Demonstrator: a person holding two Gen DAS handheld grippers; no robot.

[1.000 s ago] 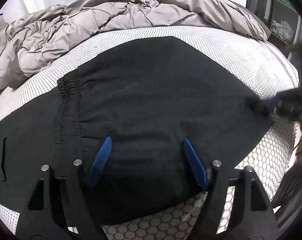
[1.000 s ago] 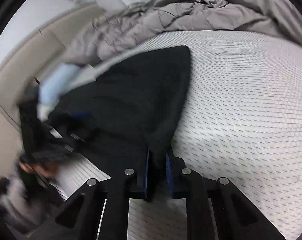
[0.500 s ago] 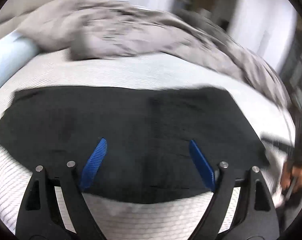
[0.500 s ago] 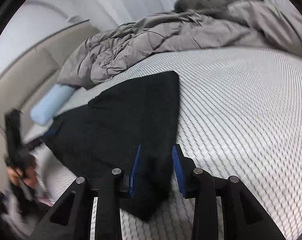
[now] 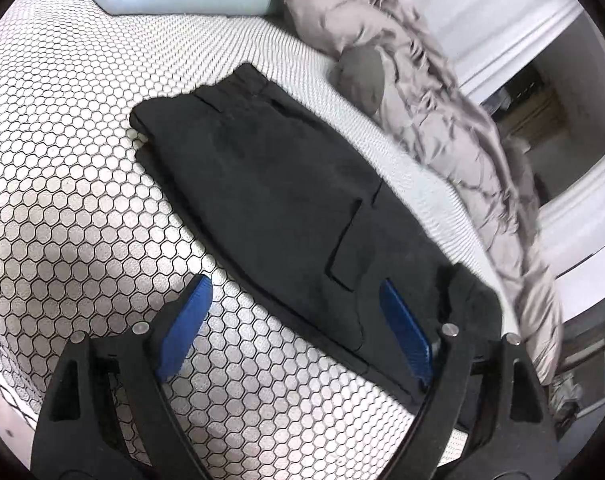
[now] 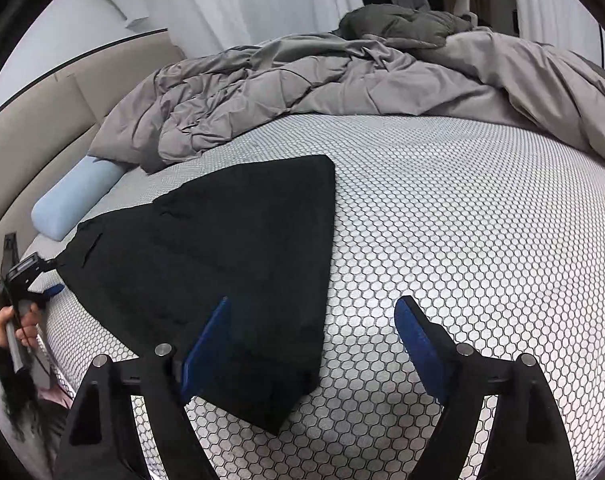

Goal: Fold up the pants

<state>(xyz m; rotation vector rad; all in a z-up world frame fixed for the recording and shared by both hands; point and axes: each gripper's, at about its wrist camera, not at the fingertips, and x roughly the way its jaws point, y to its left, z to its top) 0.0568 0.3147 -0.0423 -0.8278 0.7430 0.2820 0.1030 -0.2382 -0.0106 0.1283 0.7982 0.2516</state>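
We work on a big bed (image 6: 482, 220) with a dotted white cover. A gray blanket (image 6: 302, 80) is bunched up at the far side, and a light blue pillow (image 6: 78, 200) lies near the headboard. The black pants (image 6: 222, 264) lie flat on the bed, already folded over into a long shape. We think one fold is done. Our right tongs (image 6: 314, 344) are opening wide, with a corner of the pants lying loose between them. Our left tongs (image 5: 298, 320) are spread wide over the other end and pinch nothing. Next we need to grab one end and fold it over to the other.
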